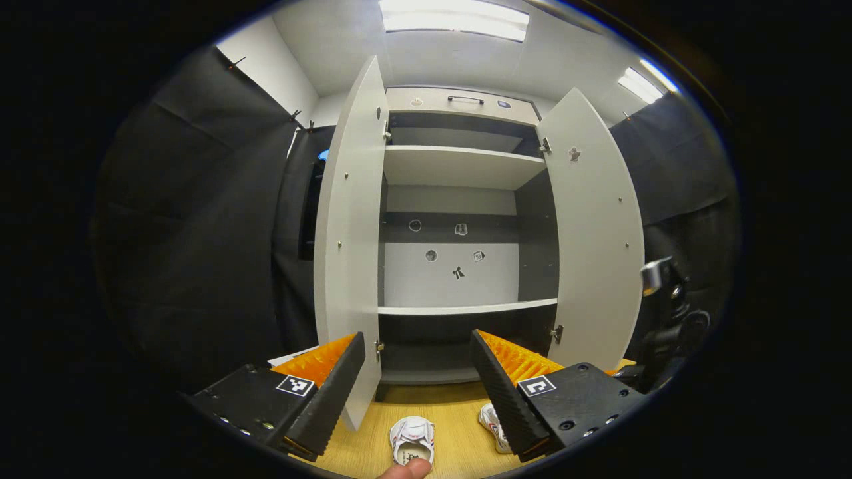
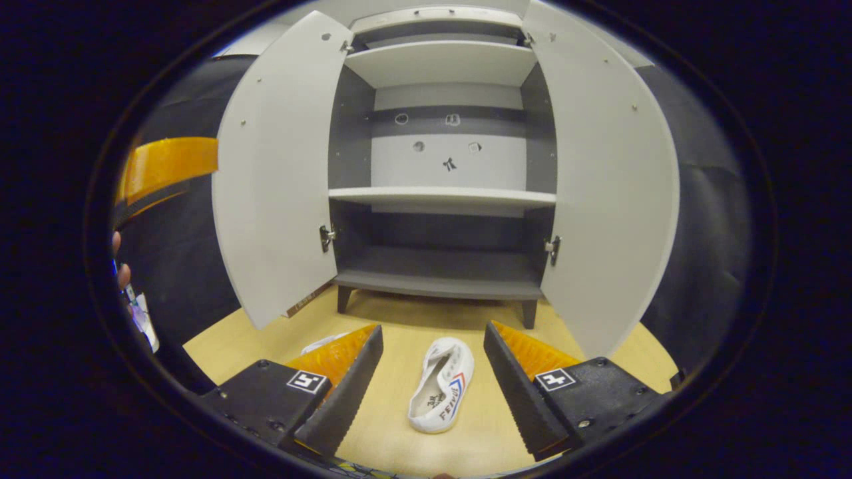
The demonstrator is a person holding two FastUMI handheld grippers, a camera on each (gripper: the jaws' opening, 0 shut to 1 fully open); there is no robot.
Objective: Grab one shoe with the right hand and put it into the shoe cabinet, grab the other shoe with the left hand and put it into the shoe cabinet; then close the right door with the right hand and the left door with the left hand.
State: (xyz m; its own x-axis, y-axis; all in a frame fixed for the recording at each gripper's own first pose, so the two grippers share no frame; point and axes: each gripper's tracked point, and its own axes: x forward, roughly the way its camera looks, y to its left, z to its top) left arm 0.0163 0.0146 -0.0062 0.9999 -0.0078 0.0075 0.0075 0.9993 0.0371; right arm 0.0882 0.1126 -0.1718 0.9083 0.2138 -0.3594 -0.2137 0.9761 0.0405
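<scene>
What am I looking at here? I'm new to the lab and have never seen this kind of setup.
A person holds a two-finger gripper in each hand, each carrying a fisheye camera that looks along its own fingers. The left gripper view shows the left gripper, open and holding nothing. The right gripper view shows the right gripper, also open. Ahead stands the shoe cabinet with both doors swung open and its shelves bare. On the wooden floor lie two white shoes: one shoe between the right gripper's fingers, not yet gripped, and the other shoe partly hidden behind one finger.
</scene>
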